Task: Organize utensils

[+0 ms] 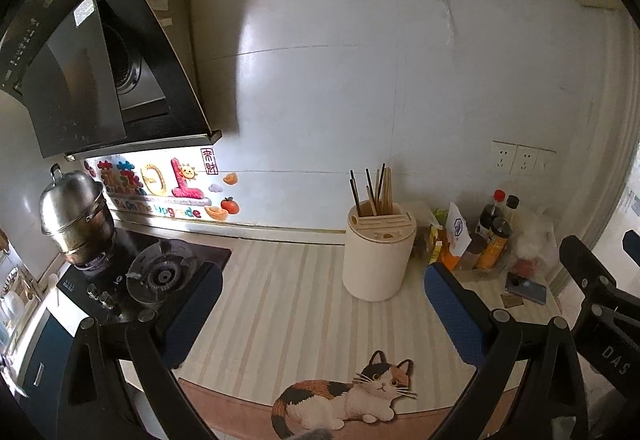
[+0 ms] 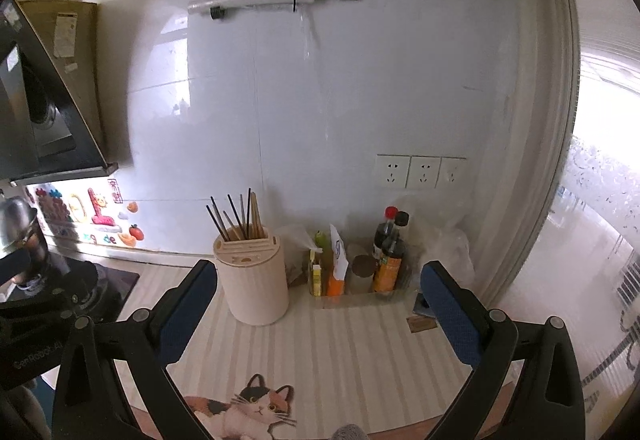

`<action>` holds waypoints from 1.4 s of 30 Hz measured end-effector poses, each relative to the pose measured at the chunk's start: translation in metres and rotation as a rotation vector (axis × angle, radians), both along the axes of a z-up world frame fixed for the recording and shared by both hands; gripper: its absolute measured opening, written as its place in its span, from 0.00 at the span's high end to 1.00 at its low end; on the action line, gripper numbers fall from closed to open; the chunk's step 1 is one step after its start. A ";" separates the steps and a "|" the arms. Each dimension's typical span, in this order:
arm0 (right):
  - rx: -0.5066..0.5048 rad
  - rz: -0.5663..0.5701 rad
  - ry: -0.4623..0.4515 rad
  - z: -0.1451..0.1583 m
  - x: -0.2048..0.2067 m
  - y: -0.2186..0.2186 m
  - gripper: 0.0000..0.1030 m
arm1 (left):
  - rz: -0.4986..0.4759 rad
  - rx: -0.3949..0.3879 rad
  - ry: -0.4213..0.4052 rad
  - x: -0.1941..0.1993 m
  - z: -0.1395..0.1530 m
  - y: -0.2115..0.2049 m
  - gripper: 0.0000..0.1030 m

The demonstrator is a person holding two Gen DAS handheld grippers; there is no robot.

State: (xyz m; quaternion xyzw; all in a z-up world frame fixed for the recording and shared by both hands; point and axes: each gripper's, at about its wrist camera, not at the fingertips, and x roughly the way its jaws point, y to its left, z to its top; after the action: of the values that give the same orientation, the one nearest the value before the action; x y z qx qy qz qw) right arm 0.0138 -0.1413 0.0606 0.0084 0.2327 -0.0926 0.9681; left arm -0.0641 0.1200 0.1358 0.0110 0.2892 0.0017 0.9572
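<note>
A cream round utensil holder (image 1: 376, 256) stands on the striped counter near the wall, with several chopsticks (image 1: 374, 187) upright in its back slot. It also shows in the right wrist view (image 2: 254, 280), with its chopsticks (image 2: 238, 217). My left gripper (image 1: 322, 304) is open and empty, above the counter in front of the holder. My right gripper (image 2: 318, 304) is open and empty, in front and to the right of the holder. The right gripper's black body shows at the right edge of the left wrist view (image 1: 592, 280).
A gas stove (image 1: 160, 272) with a steel pot (image 1: 76, 215) is at the left under a black range hood (image 1: 92, 59). Sauce bottles and packets (image 2: 360, 264) crowd the right corner. A phone (image 1: 526, 288) lies nearby. A cat-print mat (image 1: 348, 396) lies at the front edge.
</note>
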 end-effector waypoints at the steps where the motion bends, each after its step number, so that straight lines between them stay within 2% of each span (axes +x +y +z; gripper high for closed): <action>1: -0.004 0.002 -0.002 0.001 -0.002 0.001 0.00 | 0.000 -0.002 -0.005 -0.002 0.001 0.000 0.00; 42: 0.004 0.021 0.010 -0.002 -0.009 0.005 0.00 | -0.008 -0.001 -0.002 -0.009 0.000 0.007 0.00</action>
State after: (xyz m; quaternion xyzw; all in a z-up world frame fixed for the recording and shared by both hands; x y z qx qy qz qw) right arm 0.0048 -0.1360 0.0587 0.0074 0.2378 -0.0818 0.9678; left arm -0.0734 0.1266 0.1361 0.0117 0.2880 -0.0023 0.9575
